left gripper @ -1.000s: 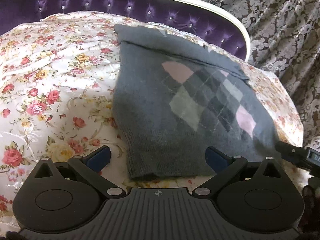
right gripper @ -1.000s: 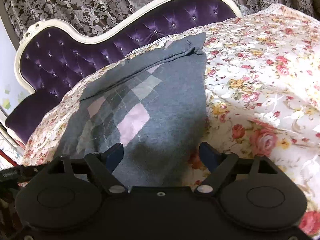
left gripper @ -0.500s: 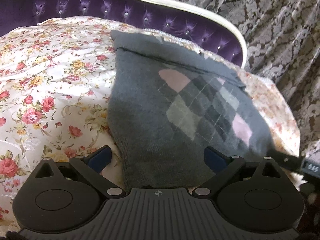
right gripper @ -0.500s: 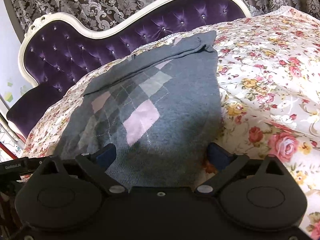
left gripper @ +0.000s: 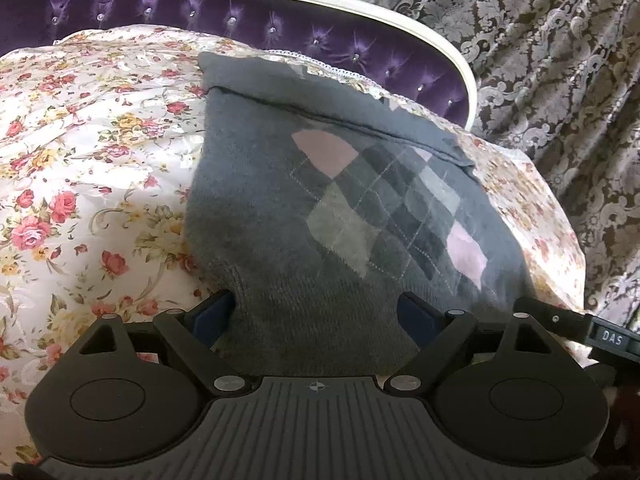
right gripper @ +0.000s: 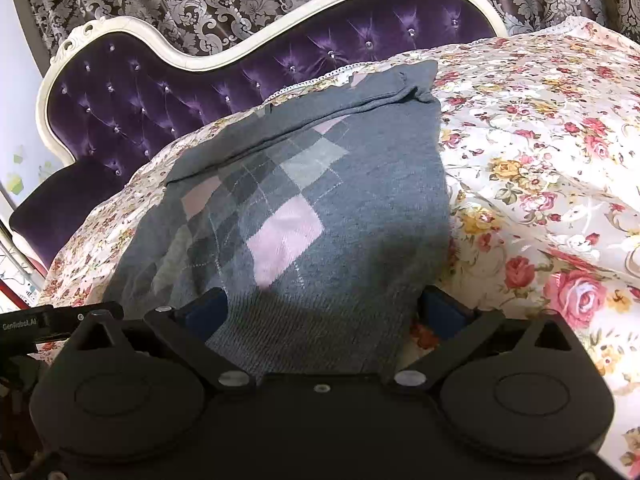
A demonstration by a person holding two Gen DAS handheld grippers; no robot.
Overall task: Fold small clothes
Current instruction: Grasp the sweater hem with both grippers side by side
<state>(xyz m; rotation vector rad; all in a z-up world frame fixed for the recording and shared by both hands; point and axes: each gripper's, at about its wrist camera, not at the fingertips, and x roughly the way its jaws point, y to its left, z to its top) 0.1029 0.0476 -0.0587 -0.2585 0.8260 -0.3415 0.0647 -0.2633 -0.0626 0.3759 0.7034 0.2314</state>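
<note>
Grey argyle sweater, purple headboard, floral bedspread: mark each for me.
grey argyle sweater (left gripper: 360,216), left wrist view, diamond pattern.
purple headboard (right gripper: 168,96), right wrist view, tufted padding.
floral bedspread (right gripper: 540,160), right wrist view, bare patch.

A: Left gripper (left gripper: 316,314): black linkage arms, round housings, ribbed grey base with crosshair mark, silver pivot screws.
B: Right gripper (right gripper: 324,312): same black build, blue pads (right gripper: 444,314), smooth base.

a grey argyle sweater (left gripper: 320,208) lies folded on a floral bedspread (left gripper: 80,184), its ribbed hem between the left tongs (left gripper: 316,314), whose jaws stand wide and have just been closing. a purple tufted headboard (left gripper: 280,36) and patterned curtain (left gripper: 560,60) stand behind.
</note>
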